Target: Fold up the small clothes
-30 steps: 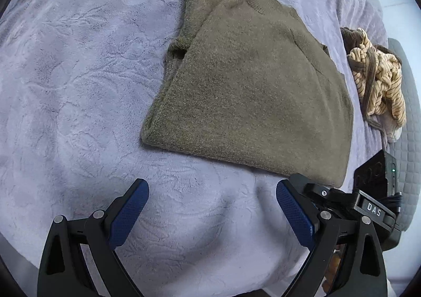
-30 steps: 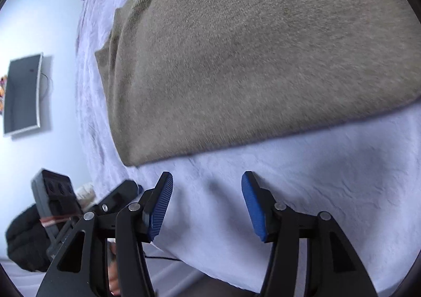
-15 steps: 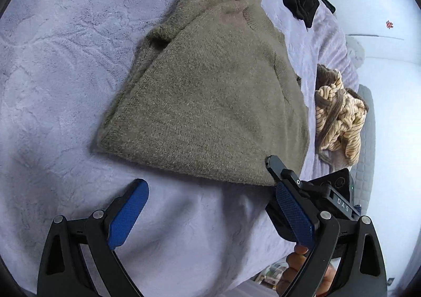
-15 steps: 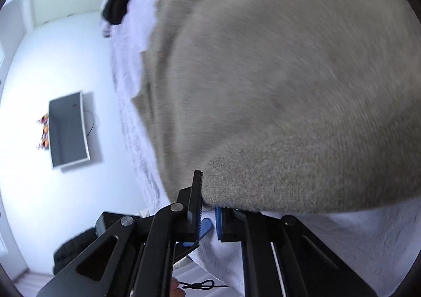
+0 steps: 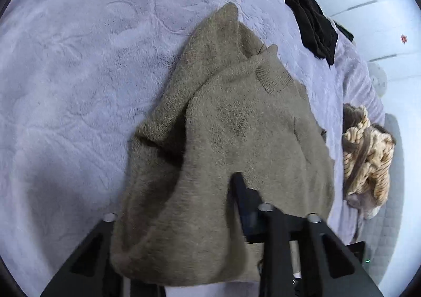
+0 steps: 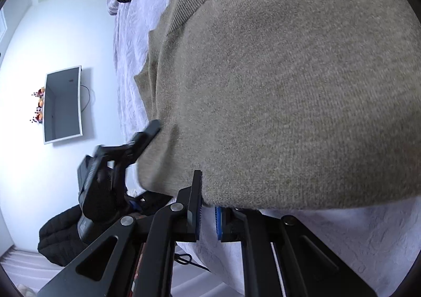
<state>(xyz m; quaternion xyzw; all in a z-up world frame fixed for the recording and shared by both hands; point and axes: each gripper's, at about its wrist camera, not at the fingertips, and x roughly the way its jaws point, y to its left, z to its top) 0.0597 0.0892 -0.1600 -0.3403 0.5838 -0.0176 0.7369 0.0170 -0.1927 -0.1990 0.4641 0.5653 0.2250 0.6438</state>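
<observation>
The near hem of the olive sweater on the lavender bedspread is clamped by the left gripper and right gripper.

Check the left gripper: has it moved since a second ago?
Yes. The left gripper has advanced over the lavender blanket onto the olive sweater's near hem, which now drapes over its fingers.

Pale lilac embossed bedspread filling the bed, white wall, wall-mounted television, cool even daylight
</observation>
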